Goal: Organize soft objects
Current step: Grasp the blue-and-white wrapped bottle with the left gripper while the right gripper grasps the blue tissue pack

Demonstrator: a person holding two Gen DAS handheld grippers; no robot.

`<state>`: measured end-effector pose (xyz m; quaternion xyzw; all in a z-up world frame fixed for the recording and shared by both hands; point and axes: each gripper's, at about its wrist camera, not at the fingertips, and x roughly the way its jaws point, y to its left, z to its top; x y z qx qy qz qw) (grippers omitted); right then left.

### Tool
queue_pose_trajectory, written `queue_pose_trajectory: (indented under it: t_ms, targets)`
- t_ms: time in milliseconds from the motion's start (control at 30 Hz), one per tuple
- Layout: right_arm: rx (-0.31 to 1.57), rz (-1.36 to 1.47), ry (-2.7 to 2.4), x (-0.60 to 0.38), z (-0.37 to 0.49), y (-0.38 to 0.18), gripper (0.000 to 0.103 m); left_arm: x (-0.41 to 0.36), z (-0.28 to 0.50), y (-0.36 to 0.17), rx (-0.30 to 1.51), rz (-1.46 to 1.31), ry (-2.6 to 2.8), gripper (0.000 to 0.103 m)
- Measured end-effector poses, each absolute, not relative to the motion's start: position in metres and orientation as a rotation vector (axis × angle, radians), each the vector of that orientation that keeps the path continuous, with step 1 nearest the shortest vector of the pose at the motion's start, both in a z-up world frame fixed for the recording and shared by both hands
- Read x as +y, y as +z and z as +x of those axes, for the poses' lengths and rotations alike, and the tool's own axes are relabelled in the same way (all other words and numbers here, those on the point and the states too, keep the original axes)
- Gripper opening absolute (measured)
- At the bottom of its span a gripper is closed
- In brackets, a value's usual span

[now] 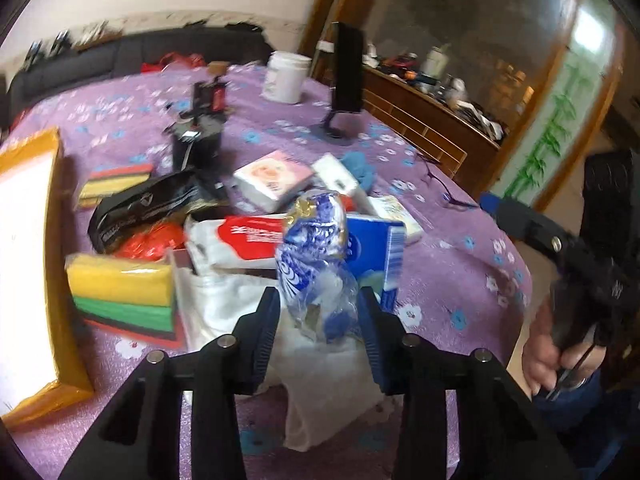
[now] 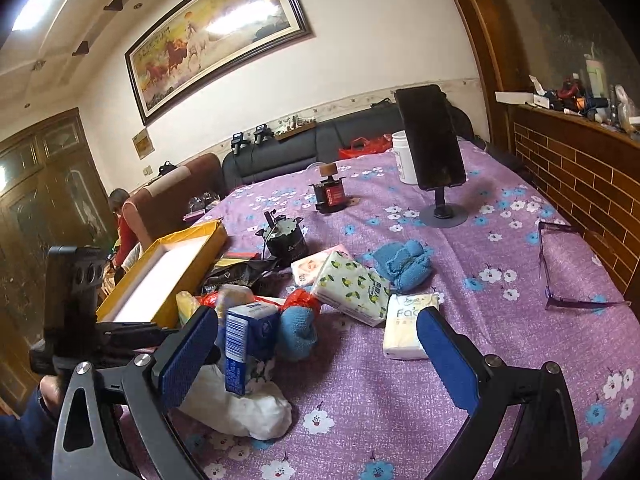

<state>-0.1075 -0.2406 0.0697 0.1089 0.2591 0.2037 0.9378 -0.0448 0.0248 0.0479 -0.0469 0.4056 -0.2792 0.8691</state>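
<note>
My left gripper point(image 1: 318, 320) is shut on a crumpled blue-and-white plastic packet point(image 1: 316, 256), held upright above a white cloth point(image 1: 328, 368). Behind it lie a blue carton point(image 1: 376, 256), a red-and-white tissue pack point(image 1: 248, 240), a pink tissue pack point(image 1: 272, 180) and a yellow-green-red sponge stack point(image 1: 120, 292). My right gripper point(image 2: 318, 354) stands open wide over the purple tablecloth, its left pad beside the blue carton point(image 2: 250, 340) and the white cloth point(image 2: 240, 408). A blue knitted sock point(image 2: 298, 332), a lemon-print tissue pack point(image 2: 352, 288) and a white tissue pack point(image 2: 408, 328) lie just ahead.
An open yellow box point(image 2: 160, 280) sits at the table's left. Farther back stand a black motor point(image 2: 284, 236), a phone on a stand point(image 2: 432, 140) and a white jar point(image 2: 404, 156). Purple glasses point(image 2: 568, 268) lie right, by a wooden ledge. A person point(image 2: 120, 220) sits far left.
</note>
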Motion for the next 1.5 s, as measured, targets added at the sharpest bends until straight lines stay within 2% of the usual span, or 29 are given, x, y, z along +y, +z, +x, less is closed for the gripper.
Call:
queue_pose_trajectory:
  t_ms: [67, 333, 400, 433, 467, 533, 733, 800, 833, 867, 1000, 1067, 1233, 1500]
  targets:
    - [0.532, 0.228, 0.418, -0.241, -0.107, 0.068, 0.101, 0.026, -0.043, 0.051, 0.846, -0.104, -0.583, 0.053]
    - [0.548, 0.225, 0.446, -0.237, -0.108, 0.069, 0.101, 0.0, -0.023, 0.047, 0.874, -0.088, -0.585, 0.053]
    - [0.551, 0.223, 0.459, -0.236, -0.11, 0.069, 0.101, 0.0, -0.021, 0.047, 0.864, -0.101, -0.595, 0.047]
    - [0.554, 0.222, 0.466, -0.236, -0.111, 0.069, 0.101, 0.0, -0.023, 0.048, 0.855, -0.102, -0.597, 0.04]
    - [0.559, 0.221, 0.471, -0.235, -0.112, 0.067, 0.101, 0.001, -0.024, 0.048, 0.849, -0.105, -0.606, 0.028]
    - [0.581, 0.23, 0.492, -0.231, -0.111, 0.064, 0.101, 0.005, -0.027, 0.049, 0.853, -0.12, -0.624, 0.015]
    - [0.618, 0.246, 0.497, -0.223, -0.106, 0.059, 0.101, 0.01, -0.024, 0.046, 0.878, -0.109, -0.606, 0.015]
    - [0.619, 0.252, 0.491, -0.225, -0.105, 0.059, 0.101, 0.004, -0.023, 0.045, 0.881, -0.071, -0.589, 0.027]
    - [0.619, 0.255, 0.485, -0.226, -0.104, 0.06, 0.101, -0.001, -0.021, 0.044, 0.888, -0.053, -0.576, 0.038]
    - [0.619, 0.258, 0.477, -0.228, -0.104, 0.06, 0.101, -0.006, -0.018, 0.043, 0.895, -0.043, -0.572, 0.041]
    - [0.634, 0.27, 0.456, -0.234, -0.102, 0.059, 0.101, -0.022, -0.002, 0.032, 0.95, 0.0, -0.547, 0.041]
    - [0.64, 0.267, 0.448, -0.235, -0.102, 0.057, 0.101, -0.026, 0.0, 0.028, 0.955, 0.001, -0.552, 0.032]
    - [0.701, 0.238, 0.437, -0.23, -0.097, 0.048, 0.101, -0.018, -0.009, 0.034, 0.91, -0.042, -0.574, 0.025]
    - [0.838, 0.099, 0.406, -0.2, -0.081, 0.021, 0.101, 0.014, -0.034, 0.064, 0.818, -0.116, -0.579, 0.023]
